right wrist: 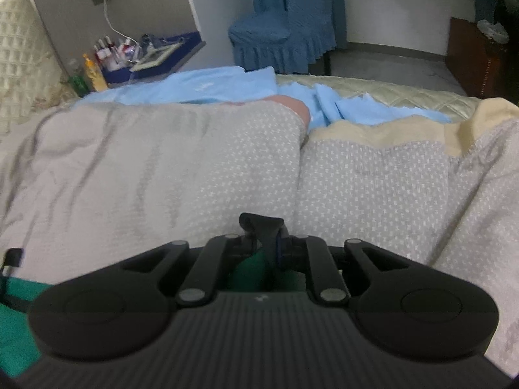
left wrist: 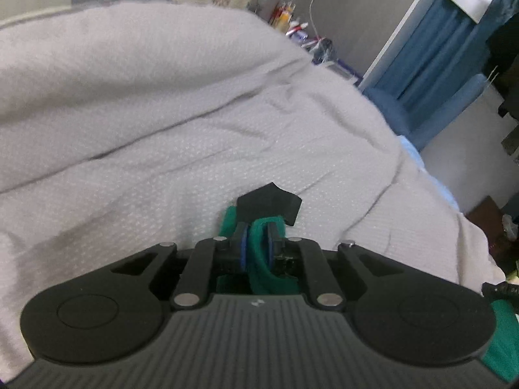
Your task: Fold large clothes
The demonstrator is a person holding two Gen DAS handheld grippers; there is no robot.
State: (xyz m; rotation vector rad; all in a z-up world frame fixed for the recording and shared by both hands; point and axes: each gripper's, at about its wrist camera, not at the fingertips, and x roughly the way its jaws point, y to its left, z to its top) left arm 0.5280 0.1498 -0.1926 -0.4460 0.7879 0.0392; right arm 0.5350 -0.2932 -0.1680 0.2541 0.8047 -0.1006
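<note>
In the left wrist view, a bunched fold of green garment (left wrist: 259, 256) fills the narrow gap between the blue pads of my left gripper (left wrist: 259, 223), which is shut on it. More green cloth hangs at the lower right edge (left wrist: 502, 340). My left gripper hovers low over the grey dotted bedspread (left wrist: 162, 113). In the right wrist view, my right gripper (right wrist: 264, 227) has its fingers nearly together over the same grey bedspread (right wrist: 146, 168). Green garment (right wrist: 254, 269) shows between and under them, and more lies at the lower left (right wrist: 16, 317).
Light blue cloth (right wrist: 201, 87) lies across the far side of the bed, beside a cream quilt (right wrist: 389, 90). A bedside table with bottles (right wrist: 107, 55) stands at the back left. A blue covered chair (right wrist: 272, 39) and a dark wooden cabinet (right wrist: 476, 61) stand beyond the bed.
</note>
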